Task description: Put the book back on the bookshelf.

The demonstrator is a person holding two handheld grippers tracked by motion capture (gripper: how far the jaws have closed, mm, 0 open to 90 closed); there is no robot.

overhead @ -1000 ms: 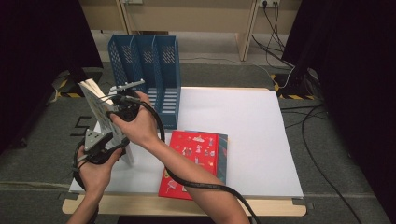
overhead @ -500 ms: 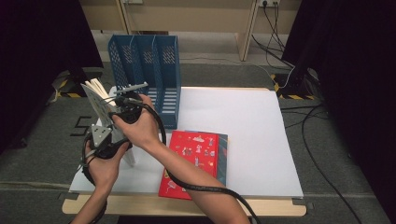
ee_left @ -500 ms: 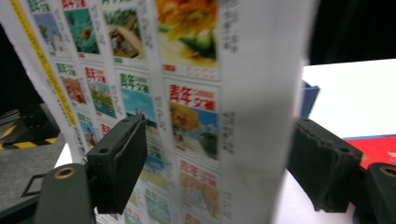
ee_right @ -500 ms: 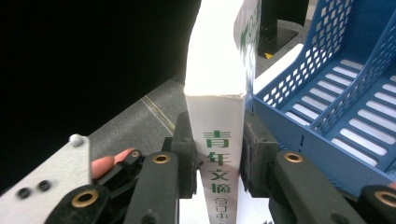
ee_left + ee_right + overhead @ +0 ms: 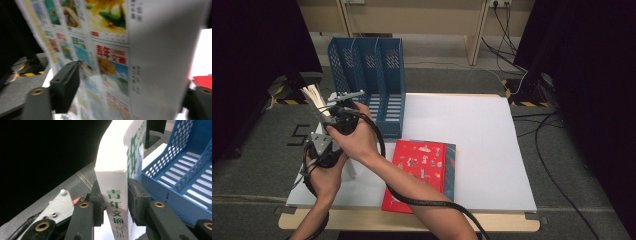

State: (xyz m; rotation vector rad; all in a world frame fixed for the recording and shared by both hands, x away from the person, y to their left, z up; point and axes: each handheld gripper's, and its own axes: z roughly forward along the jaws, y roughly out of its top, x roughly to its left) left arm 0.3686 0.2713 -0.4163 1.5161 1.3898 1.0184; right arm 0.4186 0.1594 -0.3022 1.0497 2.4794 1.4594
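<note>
A thick magazine (image 5: 314, 97) stands upright at the table's left edge, beside the blue file holder (image 5: 382, 75). My right gripper (image 5: 332, 112) reaches it from above. In the right gripper view its pads touch both sides of the white spine (image 5: 113, 182), and its jaws have just been opening a little with the spine between them. My left gripper (image 5: 328, 149) sits lower on the magazine. In the left gripper view the colourful cover (image 5: 112, 50) spans the whole gap between the wide jaws, which opened slightly in the last second.
A red book (image 5: 417, 170) lies flat on another book near the front of the white table (image 5: 472, 130). The file holder's slotted compartments (image 5: 185, 165) are right next to the magazine. Dark floor and cables surround the table.
</note>
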